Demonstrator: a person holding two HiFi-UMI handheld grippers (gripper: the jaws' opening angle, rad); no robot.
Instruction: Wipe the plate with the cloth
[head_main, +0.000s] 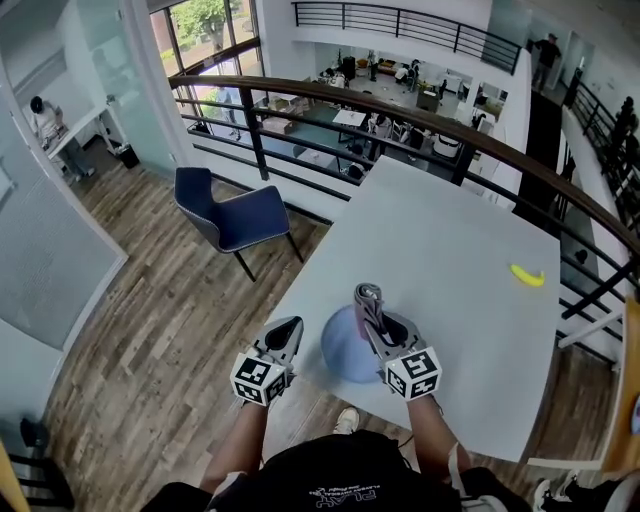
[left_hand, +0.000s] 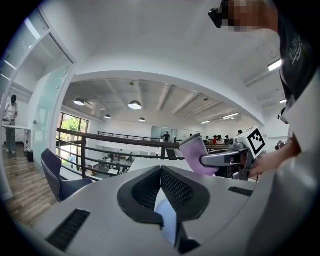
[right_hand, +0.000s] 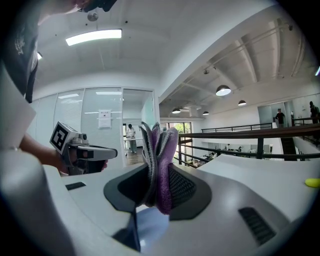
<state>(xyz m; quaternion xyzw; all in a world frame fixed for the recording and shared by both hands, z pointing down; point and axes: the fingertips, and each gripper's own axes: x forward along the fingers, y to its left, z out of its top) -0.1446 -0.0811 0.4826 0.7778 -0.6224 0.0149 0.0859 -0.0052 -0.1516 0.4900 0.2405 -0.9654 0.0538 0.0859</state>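
A round pale blue plate (head_main: 345, 352) lies at the near edge of the white table (head_main: 440, 240). My right gripper (head_main: 375, 318) hovers over the plate's right part and is shut on a bunched purple and grey cloth (head_main: 368, 297), which sticks up out of the jaws (right_hand: 160, 150). Left of the plate, just off its rim, my left gripper (head_main: 292, 326) has its jaws together with nothing between them. In each gripper view the plate shows only as a blue patch beneath the jaws (left_hand: 169, 220) (right_hand: 150, 226). The left gripper view also shows the cloth (left_hand: 196, 152).
A yellow banana (head_main: 527, 275) lies at the table's right side. A blue chair (head_main: 235, 215) stands on the wood floor left of the table. A dark railing (head_main: 420, 115) runs behind the table's far end. The person's shoe (head_main: 346, 420) shows below the near edge.
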